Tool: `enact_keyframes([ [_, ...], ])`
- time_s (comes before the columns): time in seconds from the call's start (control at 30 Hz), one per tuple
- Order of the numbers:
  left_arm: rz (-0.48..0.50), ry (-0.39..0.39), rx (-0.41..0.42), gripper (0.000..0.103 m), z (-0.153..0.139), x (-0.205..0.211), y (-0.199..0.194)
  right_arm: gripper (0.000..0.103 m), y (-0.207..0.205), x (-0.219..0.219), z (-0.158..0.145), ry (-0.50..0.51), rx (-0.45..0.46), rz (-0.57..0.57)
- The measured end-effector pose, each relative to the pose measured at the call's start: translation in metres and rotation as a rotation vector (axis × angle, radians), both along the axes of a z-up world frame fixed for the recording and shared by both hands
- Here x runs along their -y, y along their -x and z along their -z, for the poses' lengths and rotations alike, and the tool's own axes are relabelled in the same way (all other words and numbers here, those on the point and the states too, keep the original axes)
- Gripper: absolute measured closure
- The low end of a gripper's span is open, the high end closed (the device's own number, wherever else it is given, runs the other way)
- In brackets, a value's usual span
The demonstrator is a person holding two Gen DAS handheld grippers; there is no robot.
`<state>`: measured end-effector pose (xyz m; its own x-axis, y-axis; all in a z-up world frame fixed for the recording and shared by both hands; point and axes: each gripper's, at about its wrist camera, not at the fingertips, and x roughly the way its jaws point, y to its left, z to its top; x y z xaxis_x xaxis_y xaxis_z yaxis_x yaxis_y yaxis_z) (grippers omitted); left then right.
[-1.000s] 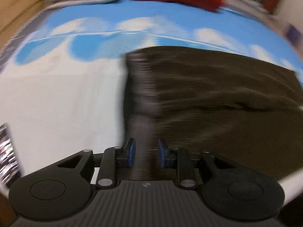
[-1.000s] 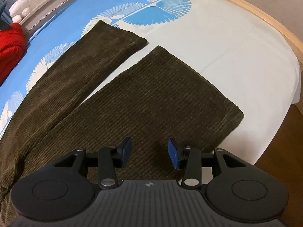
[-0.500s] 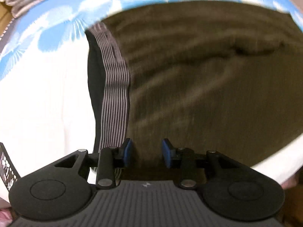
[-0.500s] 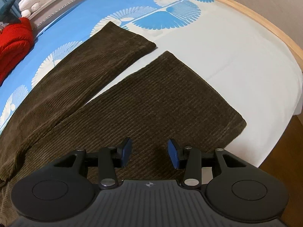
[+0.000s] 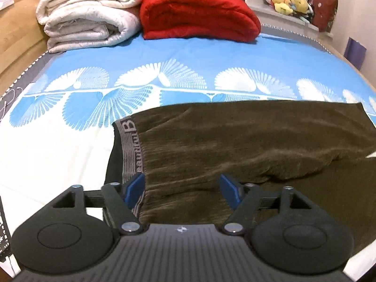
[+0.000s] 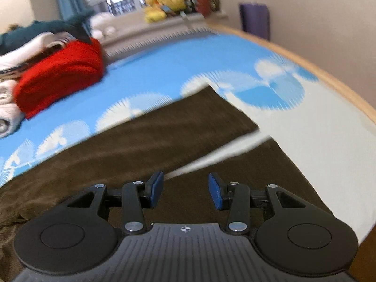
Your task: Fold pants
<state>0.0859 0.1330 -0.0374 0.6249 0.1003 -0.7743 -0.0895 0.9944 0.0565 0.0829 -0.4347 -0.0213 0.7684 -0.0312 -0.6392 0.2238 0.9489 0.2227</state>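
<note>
Pants (image 5: 235, 145) are lying limp, soft corduroy w/ some weight; waistband (image 5: 131, 148) probably gripping best. Left gripper (image 5: 182, 189) & right gripper (image 6: 185, 189) are both hovering released, empty.

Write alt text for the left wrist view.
The open left gripper hovers over the waistband end of dark brown corduroy pants spread on a blue and white bedsheet. Behind lie a folded red blanket and a white quilt.
</note>
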Motion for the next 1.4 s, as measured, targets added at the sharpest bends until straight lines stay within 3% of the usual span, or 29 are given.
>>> enact_keyframes([
  [0.13, 0.018, -0.045, 0.03, 0.026, -0.003, 0.02, -0.007, 0.044, -0.007, -0.015, -0.008, 0.01, 0.048, -0.002],
  [0.27, 0.017, -0.034, 0.044, 0.025, -0.003, 0.025, -0.01, 0.043, -0.017, -0.028, -0.01, -0.006, 0.05, -0.023],
  [0.4, 0.011, -0.029, 0.049, 0.025, -0.001, 0.024, -0.014, 0.037, -0.029, -0.05, -0.011, 0.053, 0.05, -0.07],
  [0.7, 0.05, -0.042, -0.006, 0.025, 0.01, 0.033, -0.026, 0.022, -0.045, -0.093, -0.019, 0.107, 0.068, -0.199],
  [0.97, 0.036, -0.088, -0.028, 0.025, 0.02, 0.038, -0.034, 0.018, -0.049, -0.112, -0.032, 0.155, 0.115, -0.229],
  [1.13, 0.015, -0.103, -0.036, 0.025, 0.022, 0.042, -0.042, 0.018, -0.051, -0.115, -0.039, 0.129, 0.14, -0.217],
  [1.27, -0.025, -0.034, -0.037, 0.025, 0.019, 0.034, -0.052, 0.018, -0.05, -0.116, -0.044, 0.11, 0.157, -0.229],
  [1.3, -0.028, -0.002, -0.035, 0.028, 0.019, 0.031, -0.056, 0.018, -0.05, -0.116, -0.044, 0.11, 0.155, -0.235],
  [1.33, -0.029, 0.014, -0.038, 0.041, 0.02, 0.028, -0.062, 0.019, -0.049, -0.116, -0.043, 0.114, 0.153, -0.242],
  [1.37, -0.03, 0.021, -0.051, 0.067, 0.021, 0.026, -0.069, 0.019, -0.049, -0.116, -0.043, 0.123, 0.152, -0.247],
  [1.4, -0.028, 0.025, -0.066, 0.08, 0.023, 0.025, -0.08, 0.02, -0.049, -0.116, -0.043, 0.132, 0.154, -0.252],
])
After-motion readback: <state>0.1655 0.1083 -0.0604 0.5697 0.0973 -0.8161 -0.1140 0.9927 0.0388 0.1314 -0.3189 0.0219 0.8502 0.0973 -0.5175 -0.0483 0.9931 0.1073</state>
